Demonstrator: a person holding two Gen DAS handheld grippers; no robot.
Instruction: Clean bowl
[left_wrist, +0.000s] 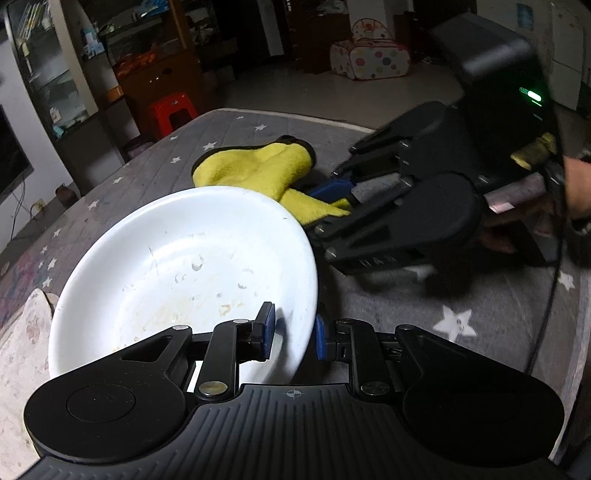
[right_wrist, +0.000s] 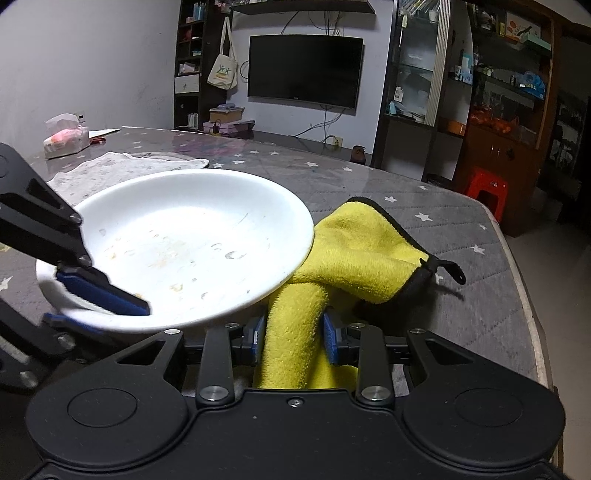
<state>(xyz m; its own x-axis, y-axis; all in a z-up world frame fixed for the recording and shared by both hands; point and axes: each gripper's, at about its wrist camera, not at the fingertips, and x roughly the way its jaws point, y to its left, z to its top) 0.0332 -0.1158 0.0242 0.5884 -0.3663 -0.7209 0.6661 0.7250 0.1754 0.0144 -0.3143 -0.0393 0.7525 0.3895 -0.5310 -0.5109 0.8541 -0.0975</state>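
A white bowl (right_wrist: 192, 240) is held tilted above the table (right_wrist: 461, 258), its near rim clamped between the blue pads of the left tongs (left_wrist: 293, 334), one pad inside the bowl and one outside. Inside the bowl only dried food smears, yellowish crumbs and a few water droplets are seen, spread over the floor of the bowl; nothing else is contained. Beside the bowl, partly under its rim on the side away from the left tongs, a yellow cloth (right_wrist: 354, 254) with black edging is lying on the table, and a rolled end of it is gripped between the pads of the right tongs (right_wrist: 293, 341), closed on the cloth. Beyond the bowl, a pale stained rag (right_wrist: 122, 166) is spread flat on the table. Farther behind the bowl a tissue pack (right_wrist: 66, 136) is set near the table's far corner.
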